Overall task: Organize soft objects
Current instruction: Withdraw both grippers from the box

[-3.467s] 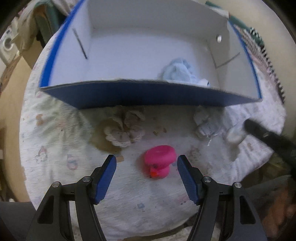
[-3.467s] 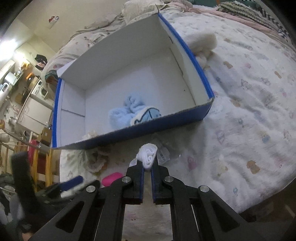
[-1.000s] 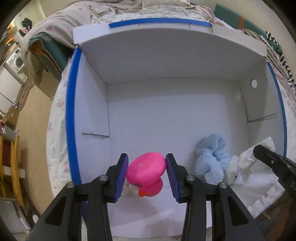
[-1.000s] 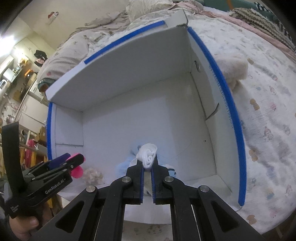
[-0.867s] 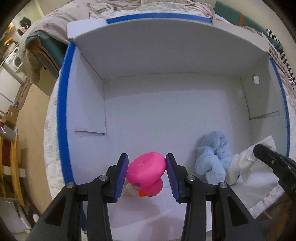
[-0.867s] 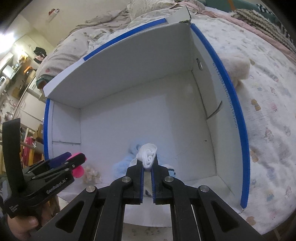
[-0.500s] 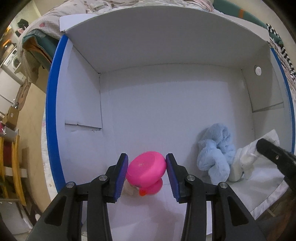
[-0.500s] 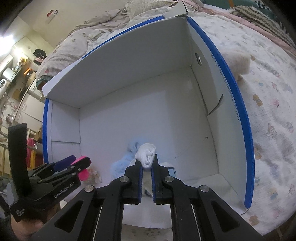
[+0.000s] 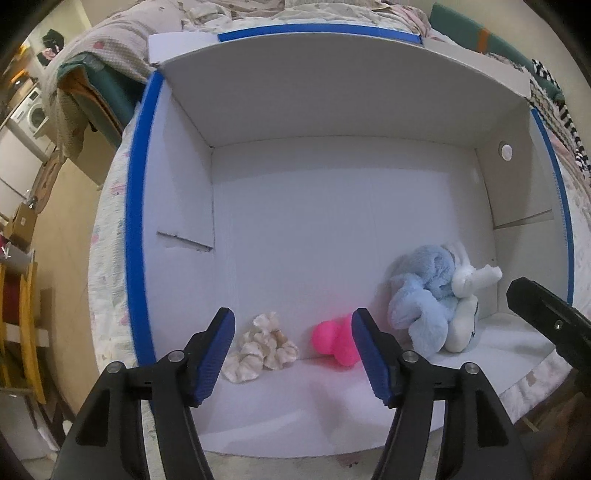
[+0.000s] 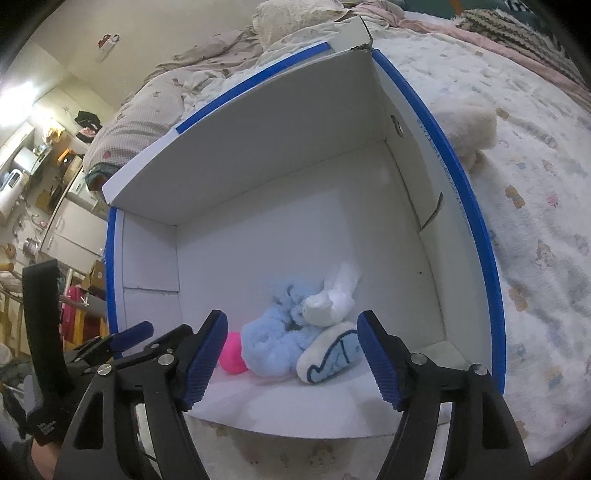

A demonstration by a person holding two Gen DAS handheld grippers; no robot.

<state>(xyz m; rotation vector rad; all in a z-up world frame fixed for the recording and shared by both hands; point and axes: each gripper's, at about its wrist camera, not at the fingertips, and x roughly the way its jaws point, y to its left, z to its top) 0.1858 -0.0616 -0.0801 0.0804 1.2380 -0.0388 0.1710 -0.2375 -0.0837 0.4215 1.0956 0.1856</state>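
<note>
Ahead of the tool, a bed (image 10: 535, 192) under a pale printed sheet, rumpled quilt (image 10: 155, 99) heaped at its far end. Cream wall (image 10: 122, 22) beyond, something small pinned on it (image 10: 109, 40). Off to the left, a washing machine (image 9: 31, 110), pale cabinets (image 10: 70, 229), cluttered shelves under a bright light (image 10: 11, 85). Lower left, tan floor (image 9: 62, 236) and a yellow wooden frame (image 9: 29, 325). Far right, a striped knitted blanket (image 9: 565, 125).
</note>
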